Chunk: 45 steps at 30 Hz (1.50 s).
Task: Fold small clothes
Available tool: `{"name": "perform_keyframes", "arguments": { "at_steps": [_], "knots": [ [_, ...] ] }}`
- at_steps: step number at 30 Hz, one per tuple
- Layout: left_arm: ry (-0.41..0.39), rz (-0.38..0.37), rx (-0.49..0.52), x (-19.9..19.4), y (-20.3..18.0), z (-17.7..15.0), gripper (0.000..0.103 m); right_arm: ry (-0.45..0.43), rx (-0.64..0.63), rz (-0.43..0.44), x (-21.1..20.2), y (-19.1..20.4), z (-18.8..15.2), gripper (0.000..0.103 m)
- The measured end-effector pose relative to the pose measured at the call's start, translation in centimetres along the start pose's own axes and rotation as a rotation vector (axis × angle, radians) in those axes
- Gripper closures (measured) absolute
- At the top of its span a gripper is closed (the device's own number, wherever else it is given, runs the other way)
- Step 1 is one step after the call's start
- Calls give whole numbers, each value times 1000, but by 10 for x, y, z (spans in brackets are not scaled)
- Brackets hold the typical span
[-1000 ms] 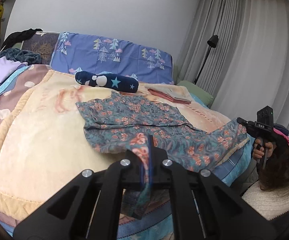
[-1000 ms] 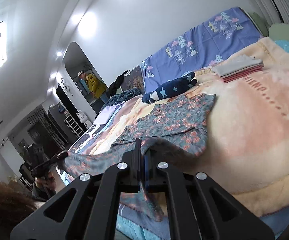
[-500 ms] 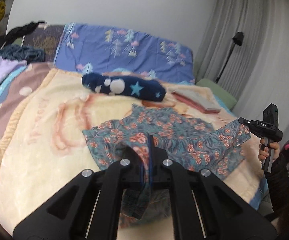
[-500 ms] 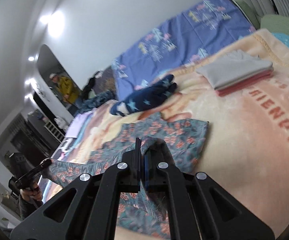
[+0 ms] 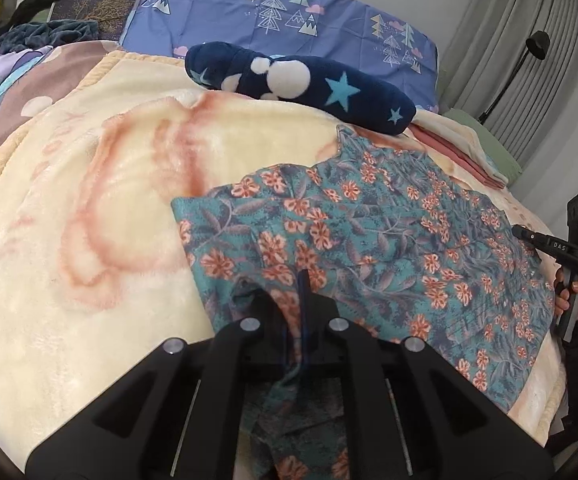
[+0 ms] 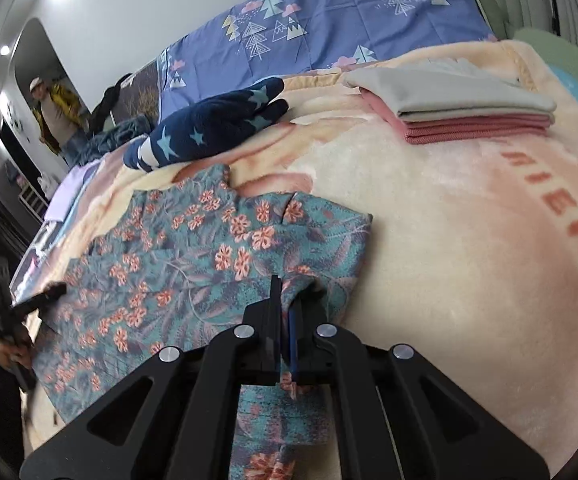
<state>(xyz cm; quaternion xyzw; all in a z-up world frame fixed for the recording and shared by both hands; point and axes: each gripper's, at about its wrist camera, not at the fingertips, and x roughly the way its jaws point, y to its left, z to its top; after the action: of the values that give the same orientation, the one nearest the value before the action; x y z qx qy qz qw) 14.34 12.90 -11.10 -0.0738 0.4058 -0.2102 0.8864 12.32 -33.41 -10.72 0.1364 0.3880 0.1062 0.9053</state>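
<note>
A teal garment with orange flowers [image 5: 369,232] lies on the cream blanket [image 5: 89,200], its near part doubled over the rest. My left gripper [image 5: 303,292] pinches the garment's near-left edge; its jaws are starting to open with the cloth still between the pads. In the right wrist view the same garment [image 6: 193,256] spreads to the left, and my right gripper [image 6: 285,300] is shut on its near-right edge. Each gripper shows in the other's view: the right one [image 5: 529,236] at the garment's right side, the left one [image 6: 55,290] at its left side.
A navy star-patterned plush roll [image 5: 301,80] lies just beyond the garment. A folded grey and pink stack [image 6: 461,108] sits at the far right of the blanket. A blue tree-print pillow [image 5: 289,4] lines the headboard. A person in a yellow jacket [image 6: 55,112] stands in the doorway.
Both grippers have moved forward and down over the bed, carrying the garment's hanging edge onto the rest of it. The cloth has gone from stretched out to doubled over.
</note>
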Motion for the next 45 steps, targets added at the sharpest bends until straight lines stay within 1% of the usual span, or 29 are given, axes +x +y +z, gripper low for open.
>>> {"name": "perform_keyframes", "arguments": {
  "at_steps": [3, 5, 6, 7, 10, 11, 12, 13, 16, 18, 21, 22, 24, 25, 26, 27, 28, 29, 30, 31, 33, 35, 38, 39, 40, 41, 42, 44, 45],
  "knots": [
    [2, -19, -16, -9, 1, 0, 96, 9, -11, 5, -7, 2, -1, 98],
    [-1, -40, -22, -19, 0, -3, 90, 15, -21, 8, -14, 4, -4, 93],
    [-3, -47, -21, -25, -1, -5, 85, 16, -30, 8, -20, 5, -6, 86],
    [-3, -50, -15, -32, -3, -8, 80, 13, -45, 5, -26, 7, -10, 83],
    [20, -63, 6, -44, -7, -21, 79, 20, -93, -1, -38, 15, -21, 83],
    [36, -64, 12, -45, -8, -27, 79, 23, -104, 3, -39, 17, -23, 83],
    [51, -58, 18, -45, -10, -32, 88, 28, -113, 20, -41, 19, -27, 96],
    [59, -63, 16, -44, -10, -34, 99, 28, -108, 27, -41, 20, -27, 103],
    [18, -129, -39, -51, -8, -24, 99, -34, -23, 93, -47, 16, -10, 103],
    [-49, -162, -90, -57, -3, -1, 99, -91, 51, 126, -48, 9, 14, 103],
    [-112, -143, -146, -51, 9, 37, 99, -137, 106, 85, -36, -1, 51, 103],
    [-111, -110, -161, -41, 14, 48, 99, -118, 117, 44, -28, -4, 59, 103],
    [-78, -104, -192, -25, 19, 52, 99, -76, 134, 63, -23, -6, 58, 103],
    [-57, -110, -183, -18, 18, 49, 98, -60, 113, 76, -24, -4, 53, 103],
    [-41, -105, -158, -15, 15, 43, 97, -48, 71, 59, -28, -1, 43, 103],
    [-26, -104, -138, -13, 13, 36, 94, -40, 48, 47, -30, -1, 36, 96],
    [-9, -112, -129, -11, 12, 27, 92, -20, 24, 39, -32, -1, 24, 84],
    [6, -117, -127, -9, 12, 20, 92, -10, 18, 34, -32, -1, 18, 80],
    [23, -109, -125, -7, 13, 14, 88, 11, 12, 25, -33, -2, 9, 77],
    [32, -100, -122, -6, 14, 8, 81, 35, 6, 27, -32, -2, 2, 77],
    [35, -88, -119, -6, 17, 4, 78, 65, -17, 26, -29, 1, -8, 77],
    [21, -89, -128, -8, 18, 6, 78, 72, -33, 36, -30, 6, -13, 77],
    [5, -65, -115, -11, 16, 10, 72, 76, -47, 61, -30, 9, -12, 77],
    [6, -54, -104, -11, 16, 11, 70, 89, -52, 69, -28, 12, -11, 81],
    [8, -34, -89, -9, 14, 14, 67, 100, -40, 91, -25, 12, -8, 95],
    [8, -15, -75, -7, 14, 17, 64, 100, -2, 131, -24, 11, -4, 98],
    [6, 7, -63, -3, 14, 21, 61, 65, 99, 216, -24, 1, 7, 98],
    [4, 64, -52, 6, 18, 30, 60, -12, 258, 313, -25, -18, 24, 98],
    [5, 81, -60, 10, 20, 35, 60, -70, 372, 341, -25, -34, 33, 98]
  ]
}}
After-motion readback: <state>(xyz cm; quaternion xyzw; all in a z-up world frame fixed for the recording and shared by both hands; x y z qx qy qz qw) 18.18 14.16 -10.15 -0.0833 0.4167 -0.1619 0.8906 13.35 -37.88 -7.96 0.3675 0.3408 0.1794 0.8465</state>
